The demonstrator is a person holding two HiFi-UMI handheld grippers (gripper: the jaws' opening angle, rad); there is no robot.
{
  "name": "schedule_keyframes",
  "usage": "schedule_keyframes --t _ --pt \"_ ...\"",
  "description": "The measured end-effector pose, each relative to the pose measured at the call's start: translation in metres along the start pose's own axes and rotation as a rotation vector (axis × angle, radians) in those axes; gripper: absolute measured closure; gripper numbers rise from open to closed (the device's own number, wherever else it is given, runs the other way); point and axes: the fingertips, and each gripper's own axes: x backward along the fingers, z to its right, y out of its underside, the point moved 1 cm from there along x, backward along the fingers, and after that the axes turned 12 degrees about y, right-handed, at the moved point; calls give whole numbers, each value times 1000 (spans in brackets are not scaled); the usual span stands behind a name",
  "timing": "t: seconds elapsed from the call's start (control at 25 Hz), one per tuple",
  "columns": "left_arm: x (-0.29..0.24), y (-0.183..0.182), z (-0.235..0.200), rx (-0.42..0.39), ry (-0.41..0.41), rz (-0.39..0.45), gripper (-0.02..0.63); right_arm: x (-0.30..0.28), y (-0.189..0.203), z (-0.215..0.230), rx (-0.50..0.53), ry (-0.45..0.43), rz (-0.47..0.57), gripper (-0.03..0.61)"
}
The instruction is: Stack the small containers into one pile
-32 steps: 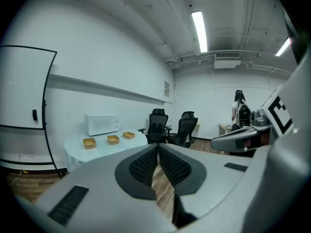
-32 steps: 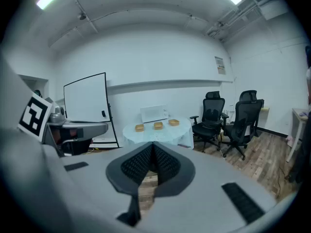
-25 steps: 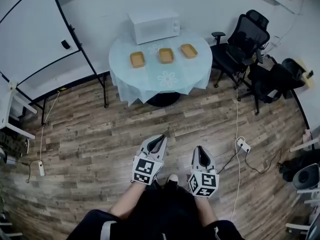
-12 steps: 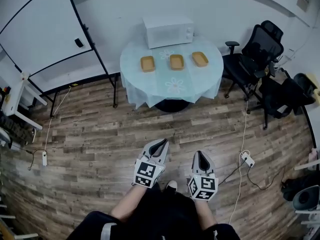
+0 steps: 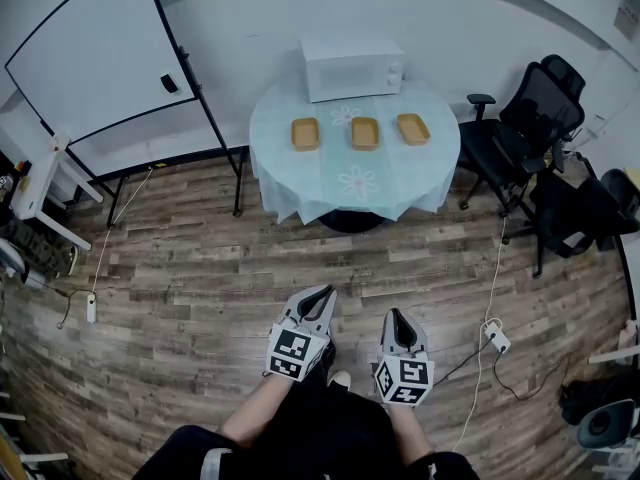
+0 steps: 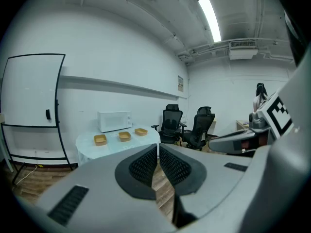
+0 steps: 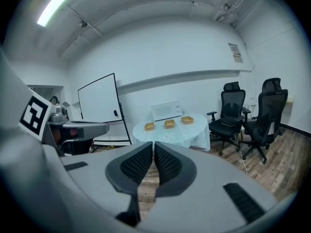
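Head view: left gripper (image 5: pixel 322 293) and right gripper (image 5: pixel 393 315) hang side by side above the wood floor (image 5: pixel 200 288), well apart from the round table (image 5: pixel 350 183). The lower edge cuts off the person's arms. Three small containers sit unstacked in a row on the table, apart from one another: left container (image 5: pixel 305 134), middle container (image 5: pixel 365 133) and right container (image 5: pixel 413 128), just in front of the microwave (image 5: pixel 352 66). Their contents are too small to make out. Left gripper view: both jaws are pressed together with nothing between them. The gripper body hides the table base, and the containers show far beyond the tips. Right gripper view: jaws clenched, nothing held. The jaw tips cover the table foot, and office chairs (image 7: pixel 233 110) stand right of the table.
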Motion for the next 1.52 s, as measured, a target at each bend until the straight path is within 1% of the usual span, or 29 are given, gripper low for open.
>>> schedule_keyframes --t 0.28,0.44,0.6,0.76,0.88,1.0,1.2,1.36,1.52 --pt "-51 -5 -46 21 24 -6 589 -60 -15 2 6 -1 -26 552" --pt "-85 -16 -84 26 46 -3 589 -108 -40 -6 24 -4 -24 552" --pt "-114 -24 -119 28 74 -18 589 -151 -62 -14 21 7 -22 552" --pt "-138 -31 -158 31 94 -23 589 -197 -75 -27 16 14 -33 552" --pt "-153 -29 -181 29 110 -36 589 -225 -82 -37 9 15 -33 552" --pt "-162 -26 -199 37 116 -50 589 -244 -86 -43 6 16 -37 552" --pt "-177 -30 -224 46 119 -49 589 -270 -92 -45 -1 26 -47 552" --pt "-190 -21 -239 69 113 -67 589 -288 -88 -46 -18 20 -71 552" --pt "-217 -34 -247 69 116 -71 589 -314 -99 -33 -25 12 -68 552"
